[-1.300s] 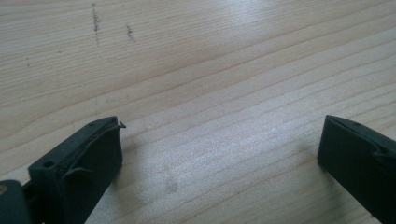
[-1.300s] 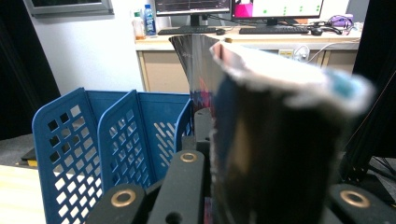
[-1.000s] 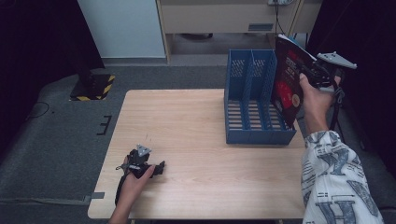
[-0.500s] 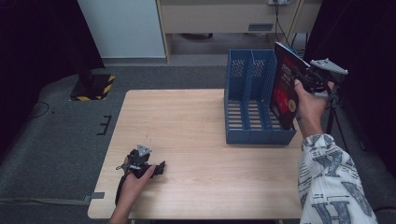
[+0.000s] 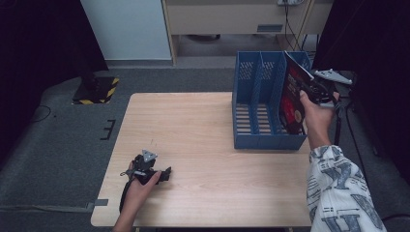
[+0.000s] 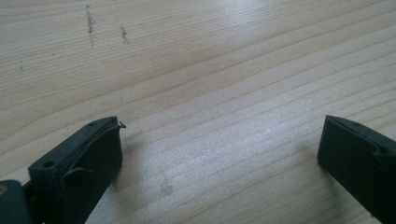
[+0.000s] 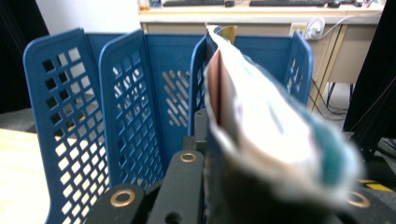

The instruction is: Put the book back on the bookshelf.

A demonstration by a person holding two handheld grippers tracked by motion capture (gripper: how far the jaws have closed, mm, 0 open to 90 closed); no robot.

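At about seven o'clock on the tabletop (image 5: 203, 140), near the front edge: left hand-held gripper (image 5: 153, 172), lying low on the wood under the person's left hand (image 5: 140, 186), cable trailing back toward the edge. In the left gripper view, jaws spread wide over bare wood grain, nothing between them.

Across the middle: plain pale wood.

At about two o'clock: blue file rack (image 5: 256, 104), three upright slots with perforated dividers, standing at the right side of the tabletop.

At three o'clock, just right of the rack's middle: red and black book (image 5: 291, 99), tilted, top edge leaning away toward the back, lower part down inside the rightmost slot. Whether its bottom edge touches the rack floor cannot be told.

Farthest right: right hand-held gripper (image 5: 309, 92), clamped on the book's right edge, held up by the right hand (image 5: 316, 113) with a patterned sleeve (image 5: 338, 188) below. In the right gripper view, the book (image 7: 271, 135) blurred and close, pinched between the jaws, with the rack's blue dividers (image 7: 126, 107) just behind.
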